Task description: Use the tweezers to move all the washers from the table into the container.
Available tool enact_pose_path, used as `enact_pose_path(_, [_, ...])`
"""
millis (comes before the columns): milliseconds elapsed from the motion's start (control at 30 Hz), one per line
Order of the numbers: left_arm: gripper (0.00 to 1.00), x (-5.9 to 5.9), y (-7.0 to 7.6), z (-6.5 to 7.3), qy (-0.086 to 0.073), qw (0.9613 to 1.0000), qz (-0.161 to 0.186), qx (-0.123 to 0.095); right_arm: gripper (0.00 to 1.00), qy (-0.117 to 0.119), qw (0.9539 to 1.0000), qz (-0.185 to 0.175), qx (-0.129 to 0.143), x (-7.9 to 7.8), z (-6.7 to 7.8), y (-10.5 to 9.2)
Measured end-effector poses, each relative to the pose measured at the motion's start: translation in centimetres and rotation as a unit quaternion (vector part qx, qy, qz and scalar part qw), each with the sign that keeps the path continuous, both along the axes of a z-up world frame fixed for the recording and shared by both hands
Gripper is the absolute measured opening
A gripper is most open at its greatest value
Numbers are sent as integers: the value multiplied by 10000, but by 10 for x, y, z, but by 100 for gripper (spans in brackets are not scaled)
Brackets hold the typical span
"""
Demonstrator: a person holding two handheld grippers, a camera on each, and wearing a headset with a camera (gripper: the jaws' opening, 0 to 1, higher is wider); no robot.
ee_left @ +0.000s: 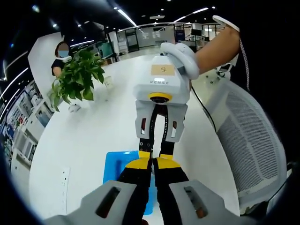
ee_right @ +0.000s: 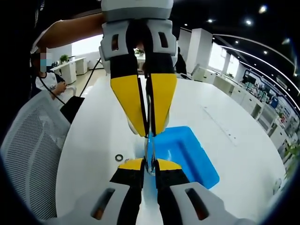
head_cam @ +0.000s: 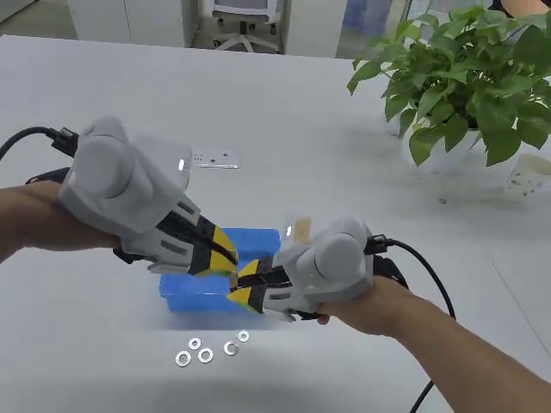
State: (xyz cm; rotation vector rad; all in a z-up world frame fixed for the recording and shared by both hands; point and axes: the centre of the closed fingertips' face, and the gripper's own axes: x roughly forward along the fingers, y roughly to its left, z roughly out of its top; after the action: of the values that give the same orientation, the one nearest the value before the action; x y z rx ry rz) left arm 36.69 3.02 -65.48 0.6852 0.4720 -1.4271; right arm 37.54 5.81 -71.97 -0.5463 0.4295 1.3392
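Hands of one person hold two grippers tip to tip over a white table [head_cam: 284,112]. In the head view the left gripper [head_cam: 222,251] comes in from the left and the right gripper [head_cam: 244,289] from the right. Their yellow-tipped jaws meet above one blue container [head_cam: 182,297], an open, shallow rectangular tray.

In the right gripper view, one pair of thin metal tweezers [ee_right: 149,149] runs from the right gripper's own jaws at the bottom up into the left gripper's jaws at the top. Each gripper's jaws are drawn tight against the tweezers, so both clamp the one tool between them. The tweezers hang over the near edge of the container [ee_right: 197,159], off the table.

Five small silver washers [head_cam: 205,354] lie loose on the table in the head view, just in front of the container, in a short curved row; none is seen inside it. The right gripper view shows one washer [ee_right: 119,157] on the table beside the tray.

Farther back, one small white card [head_cam: 215,160] lies flat on the table. One leafy green plant [head_cam: 465,69] in a white pot stands at the far right, well apart from the container.
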Motion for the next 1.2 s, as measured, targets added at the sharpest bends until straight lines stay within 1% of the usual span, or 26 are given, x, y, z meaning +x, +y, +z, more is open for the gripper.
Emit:
enact_pose_path(200, [6, 15, 0, 1, -25, 10000, 9, -26, 11, -20, 10000, -78, 28, 15, 1, 0])
enact_pose_path(400, [6, 28, -1, -1, -23, 10000, 28, -56, 11, 9, 9998, -176, 80, 30, -1, 0])
enact_pose_path(500, [6, 34, -2, -4, -20, 10000, 25, -53, 11, 37, 9997, -220, 88, 37, -5, -1])
enact_pose_path(667, [6, 42, -2, -13, 1, 10000, 32, -39, 11, 71, 9996, -250, 55, 43, -13, -2])
enact_pose_path(833, [6, 49, -5, -24, 9, 10000, 37, 39, 11, 87, 9996, -272, -16, 49, -23, -3])
enact_pose_path(1100, [6, 57, -6, -40, 69, 9999, 14, 122, 11, 237, 9993, -279, -72, 58, -41, -6])
enact_pose_path(1200, [6, 60, -6, -44, 84, 9999, 21, 131, 11, 295, 9991, -290, -68, 61, -45, -6])
